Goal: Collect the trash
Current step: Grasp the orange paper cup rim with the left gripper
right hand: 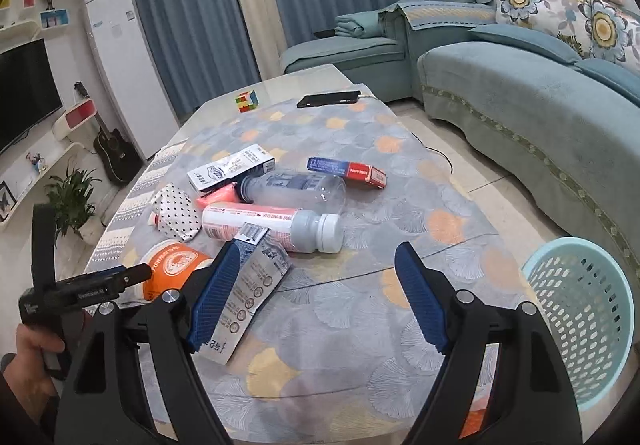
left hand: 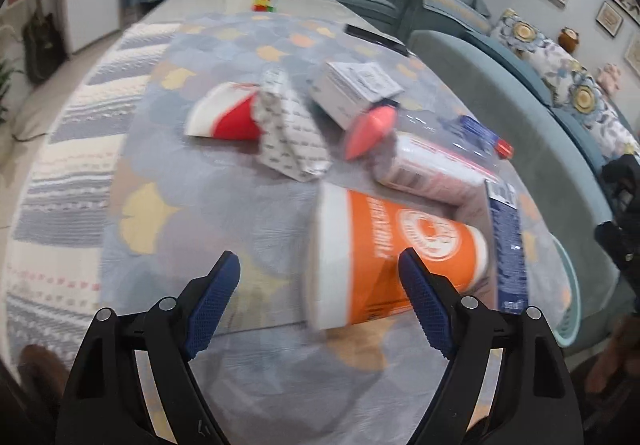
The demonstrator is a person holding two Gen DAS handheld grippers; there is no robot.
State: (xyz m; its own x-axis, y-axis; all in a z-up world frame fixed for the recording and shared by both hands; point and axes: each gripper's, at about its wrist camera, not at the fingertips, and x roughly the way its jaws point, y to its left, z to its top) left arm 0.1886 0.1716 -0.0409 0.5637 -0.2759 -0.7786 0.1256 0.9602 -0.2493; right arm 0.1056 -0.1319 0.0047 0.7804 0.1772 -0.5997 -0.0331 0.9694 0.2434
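Both our tongs gape empty above the table (right hand: 400,377). Our left gripper (left hand: 320,265) hangs over the orange cup (left hand: 384,253) lying sideways; our right gripper (right hand: 312,257) has the flattened carton (right hand: 248,285) beside its left pad. We count two bottles, two cups, two boxes. The teal basket (right hand: 584,325) stands right.

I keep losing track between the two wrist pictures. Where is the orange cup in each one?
Left wrist: the orange cup lies on its side, lower centre-right, just beyond the tool's tips.
Right wrist: lower left, partly hidden behind the other tool.
Shared landmark: the coloured cube, top centre in the left view, upper centre-left in the right.
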